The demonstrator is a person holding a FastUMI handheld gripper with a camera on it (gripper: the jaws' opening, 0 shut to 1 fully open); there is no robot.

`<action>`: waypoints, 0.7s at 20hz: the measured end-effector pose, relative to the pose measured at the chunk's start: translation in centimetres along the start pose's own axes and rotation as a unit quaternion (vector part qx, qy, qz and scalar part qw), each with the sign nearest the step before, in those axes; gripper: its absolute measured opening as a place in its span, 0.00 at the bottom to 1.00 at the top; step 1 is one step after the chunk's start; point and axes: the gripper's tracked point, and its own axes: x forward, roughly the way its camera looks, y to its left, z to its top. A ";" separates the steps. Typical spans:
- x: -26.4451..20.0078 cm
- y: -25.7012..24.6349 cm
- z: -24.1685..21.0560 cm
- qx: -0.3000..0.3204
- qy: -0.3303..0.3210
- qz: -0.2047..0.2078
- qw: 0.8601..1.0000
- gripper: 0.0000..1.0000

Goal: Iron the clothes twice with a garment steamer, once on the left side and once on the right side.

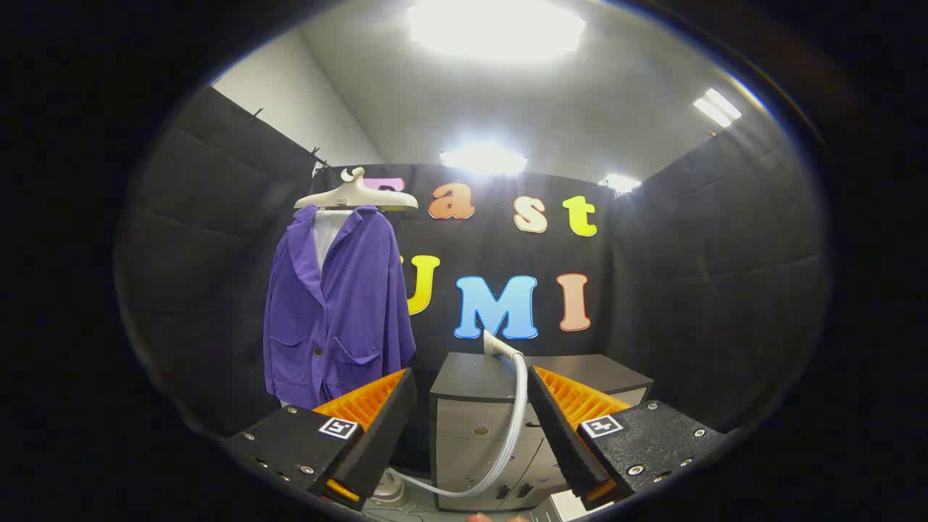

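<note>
A purple jacket [335,312] hangs on a cream hanger [355,194] ahead and to the left, beyond my left finger. The steamer's pale head [497,345] rests on top of a dark cabinet [471,377] straight ahead. Its white hose [513,428] curves down the cabinet's front to a base [388,493] on the floor, partly hidden behind my left finger. My gripper [471,388] is open, its fingers wide apart with nothing between them, and the steamer head lies just beyond the gap.
The cabinet has light drawer fronts [478,435] and stands against the black cloth wall. Black cloth walls close in the booth on the left and right. Bright ceiling lights [496,29] glare overhead.
</note>
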 end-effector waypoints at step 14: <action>0.3 0.7 -0.1 -0.005 0.012 -0.014 1.000 0.95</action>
